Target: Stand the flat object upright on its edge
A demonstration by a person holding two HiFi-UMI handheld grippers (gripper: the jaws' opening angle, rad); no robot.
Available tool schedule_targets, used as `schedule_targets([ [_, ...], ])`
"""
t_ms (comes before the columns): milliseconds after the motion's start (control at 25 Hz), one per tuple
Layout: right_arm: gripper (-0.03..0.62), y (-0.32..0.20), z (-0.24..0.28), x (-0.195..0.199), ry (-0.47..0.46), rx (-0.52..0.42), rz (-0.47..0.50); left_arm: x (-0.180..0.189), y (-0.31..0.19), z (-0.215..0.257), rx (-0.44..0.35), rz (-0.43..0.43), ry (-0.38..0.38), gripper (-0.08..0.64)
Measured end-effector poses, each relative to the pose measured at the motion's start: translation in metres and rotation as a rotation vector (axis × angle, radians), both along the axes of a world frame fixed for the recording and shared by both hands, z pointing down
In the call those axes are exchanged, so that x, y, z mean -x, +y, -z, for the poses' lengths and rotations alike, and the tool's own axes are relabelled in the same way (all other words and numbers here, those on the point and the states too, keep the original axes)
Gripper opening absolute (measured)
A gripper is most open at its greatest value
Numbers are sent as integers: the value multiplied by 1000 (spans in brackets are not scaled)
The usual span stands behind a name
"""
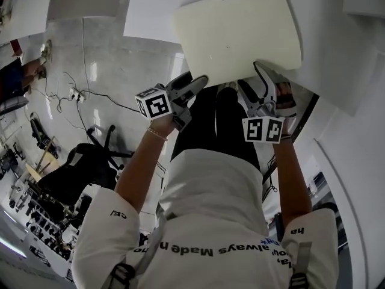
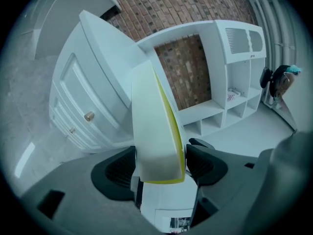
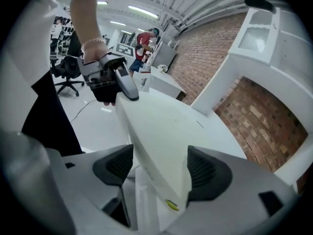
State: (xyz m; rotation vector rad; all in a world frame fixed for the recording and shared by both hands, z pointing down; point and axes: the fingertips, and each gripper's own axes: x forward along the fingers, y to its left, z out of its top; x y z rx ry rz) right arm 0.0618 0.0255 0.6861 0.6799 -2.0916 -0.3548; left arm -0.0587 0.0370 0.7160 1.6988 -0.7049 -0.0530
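Note:
The flat object is a cream-white board (image 1: 237,35) with rounded corners; its broad face is turned to the head view. It rests on the white table (image 1: 150,11), and its near edge sticks out past the table's edge toward me. My left gripper (image 1: 198,84) straddles the near left corner, and my right gripper (image 1: 263,82) straddles the near right part of that edge. In the left gripper view the board (image 2: 154,126) runs edge-on between the open jaws of that gripper (image 2: 159,163). In the right gripper view the board (image 3: 161,131) also lies between open jaws (image 3: 159,168), with a gap at the left pad.
A black office chair (image 1: 90,161) and loose cables (image 1: 72,95) are on the floor at my left. Beyond the table stand a white drawer cabinet (image 2: 83,106) and white shelves (image 2: 234,82) against a brick wall. A person (image 3: 146,40) stands far back.

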Motion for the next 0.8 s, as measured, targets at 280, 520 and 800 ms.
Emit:
schedule_targets([
  [280, 301, -2, -6, -1, 26, -17, -13, 4, -3, 7, -7, -11, -32, 299],
  [520, 293, -7, 7, 3, -2, -4, -26, 10, -12, 29, -29, 1, -58, 293],
  [800, 268, -18, 23, 9, -59, -6, -35, 16, -31, 60, -73, 38, -112, 291],
])
